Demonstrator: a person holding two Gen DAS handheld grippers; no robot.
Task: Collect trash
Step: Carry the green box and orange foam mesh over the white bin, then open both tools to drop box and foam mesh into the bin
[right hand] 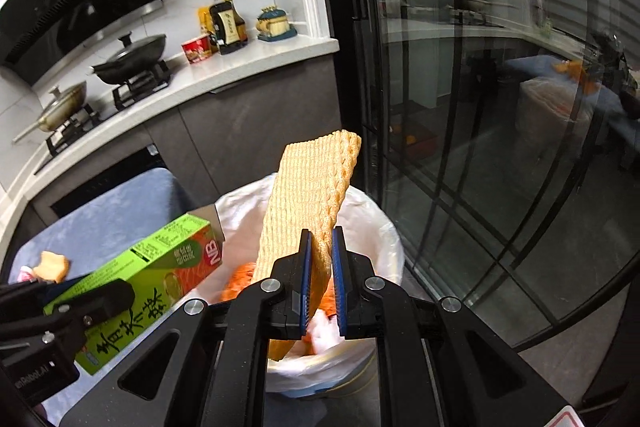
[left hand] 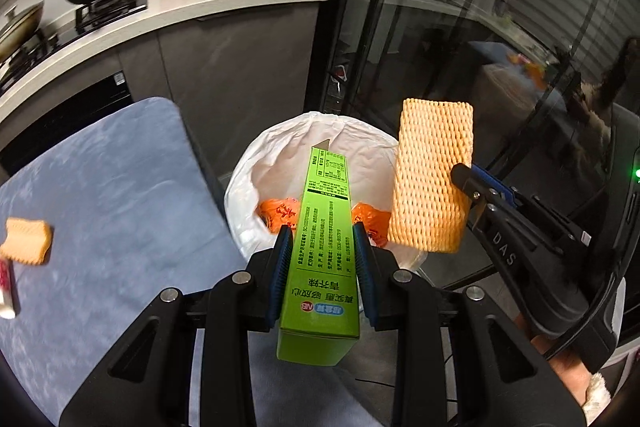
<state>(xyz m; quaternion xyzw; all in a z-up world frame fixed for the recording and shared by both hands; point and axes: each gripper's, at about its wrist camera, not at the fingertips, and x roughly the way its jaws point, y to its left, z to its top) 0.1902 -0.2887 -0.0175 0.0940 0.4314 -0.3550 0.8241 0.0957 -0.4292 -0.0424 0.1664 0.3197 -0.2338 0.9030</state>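
Observation:
My left gripper (left hand: 322, 241) is shut on a long green carton (left hand: 326, 227), whose far end reaches out over the bin (left hand: 288, 143). The bin is lined with a white bag and holds orange wrappers (left hand: 276, 215). My right gripper (right hand: 320, 247) is shut on an orange foam net sleeve (right hand: 304, 203), held upright over the bin (right hand: 384, 239). In the left wrist view the foam sleeve (left hand: 432, 179) hangs above the bin's right rim, pinched by the right gripper (left hand: 464, 183). The right wrist view shows the green carton (right hand: 160, 275) at the left, with the left gripper (right hand: 104, 297) on it.
A blue-grey covered table (left hand: 100, 195) lies left of the bin, with another foam piece (left hand: 28, 241) and a small white and red tube (left hand: 8, 291) on it. Behind are a counter (left hand: 240, 3) with pans and bottles, grey cabinets, and a glass door (left hand: 500, 47) to the right.

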